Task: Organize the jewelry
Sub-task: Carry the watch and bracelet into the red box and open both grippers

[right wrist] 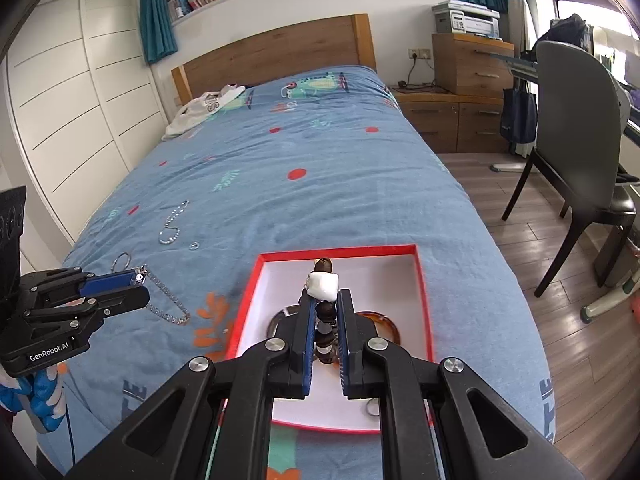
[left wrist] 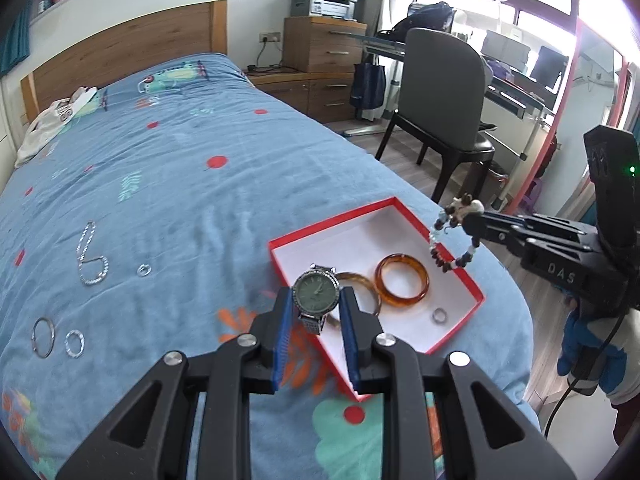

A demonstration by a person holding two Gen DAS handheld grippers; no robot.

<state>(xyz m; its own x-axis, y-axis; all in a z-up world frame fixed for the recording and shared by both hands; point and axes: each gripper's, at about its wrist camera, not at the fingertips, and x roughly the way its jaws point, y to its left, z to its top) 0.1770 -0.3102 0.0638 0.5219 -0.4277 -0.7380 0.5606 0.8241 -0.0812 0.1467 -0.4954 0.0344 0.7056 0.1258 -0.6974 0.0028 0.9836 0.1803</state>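
- The left gripper [left wrist: 316, 308] has its blue pads closed on a wristwatch [left wrist: 316, 296], gripping the metal band just below the case; the jaws stand only as far apart as the band is wide.
- The watch has a round dark-green dial ringed with small sparkling stones and a silvery mesh band, and it hangs over the near-left corner of the red box [left wrist: 456, 256].
- The right gripper [right wrist: 325, 320] is nearly shut, pinched on a beaded bracelet [right wrist: 323, 284] of dark brown beads with one large white bead poking out above the fingertips.
- In the left wrist view the bracelet [left wrist: 444, 240] dangles as a loop over the right edge of the box, with pale bluish beads among the brown ones.
- The box is a shallow red-rimmed tray with a white floor, lying on the blue patterned bedspread [left wrist: 180, 168]; inside it are two amber bangles [left wrist: 402, 278] and a small silver ring [left wrist: 439, 315].
- Only the left wrist view shows the watch face and the bangles whole; in the right wrist view the fingers cover most of the box contents.
- Left of the box on the bedspread lie a silver chain [left wrist: 90, 258], a small ring [left wrist: 143, 270] and two silver hoops [left wrist: 43, 337].
- The right wrist view alone shows the watch's sparkling band [right wrist: 168, 300] trailing from the left gripper's tips.
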